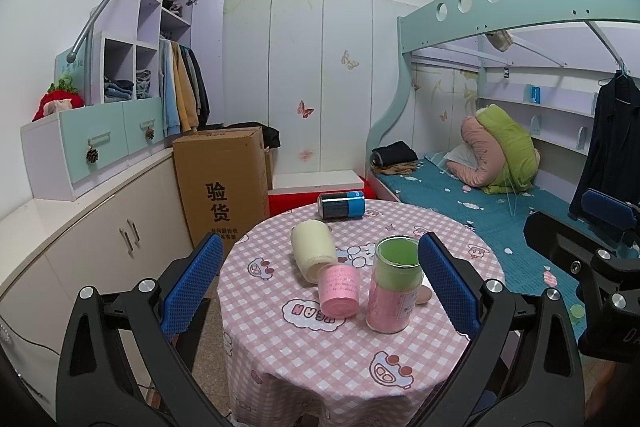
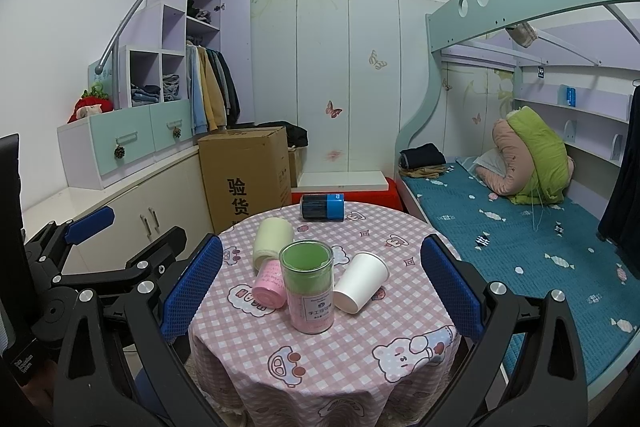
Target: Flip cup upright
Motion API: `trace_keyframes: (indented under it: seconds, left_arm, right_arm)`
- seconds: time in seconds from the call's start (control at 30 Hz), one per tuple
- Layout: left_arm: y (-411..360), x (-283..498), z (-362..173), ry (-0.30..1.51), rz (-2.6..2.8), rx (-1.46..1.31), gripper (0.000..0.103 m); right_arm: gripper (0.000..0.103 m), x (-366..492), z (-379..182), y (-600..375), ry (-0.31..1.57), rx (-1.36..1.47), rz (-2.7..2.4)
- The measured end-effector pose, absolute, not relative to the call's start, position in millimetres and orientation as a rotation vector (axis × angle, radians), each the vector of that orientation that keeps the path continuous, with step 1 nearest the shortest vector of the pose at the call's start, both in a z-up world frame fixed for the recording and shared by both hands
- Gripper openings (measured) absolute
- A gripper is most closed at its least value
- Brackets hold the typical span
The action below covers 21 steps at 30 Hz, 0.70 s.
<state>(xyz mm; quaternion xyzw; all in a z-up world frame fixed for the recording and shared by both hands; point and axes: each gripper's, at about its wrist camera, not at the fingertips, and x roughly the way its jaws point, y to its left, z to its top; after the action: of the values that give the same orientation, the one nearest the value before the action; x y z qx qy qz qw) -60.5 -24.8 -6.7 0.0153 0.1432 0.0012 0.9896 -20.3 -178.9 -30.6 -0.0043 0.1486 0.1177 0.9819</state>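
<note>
A white paper cup (image 2: 361,282) lies on its side on the round table (image 2: 344,347), its mouth facing away to the upper right, just right of an upright clear jar (image 2: 308,287) with green and pink filling. In the left wrist view the jar (image 1: 394,283) hides the cup. My right gripper (image 2: 322,291) is open and empty, held in front of the table with the jar and cup between its fingers' lines. My left gripper (image 1: 320,287) is open and empty, also short of the table.
A pink roll (image 2: 269,283), a cream roll (image 2: 272,241) and a dark blue can (image 2: 322,206) lie on the table behind the jar. A cardboard box (image 2: 246,175) stands behind the table at left, a bed (image 2: 520,239) at right.
</note>
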Motion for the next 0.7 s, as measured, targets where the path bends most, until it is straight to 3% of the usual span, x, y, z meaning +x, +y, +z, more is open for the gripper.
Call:
trace_keyframes:
  seconds: [0.7]
  left_arm:
    - [-24.9, -54.9, -4.3, 0.309, -0.002, 0.02, 0.098]
  right_arm:
    - [0.096, -17.3, -30.8, -175.1, 0.305, -0.011, 0.239]
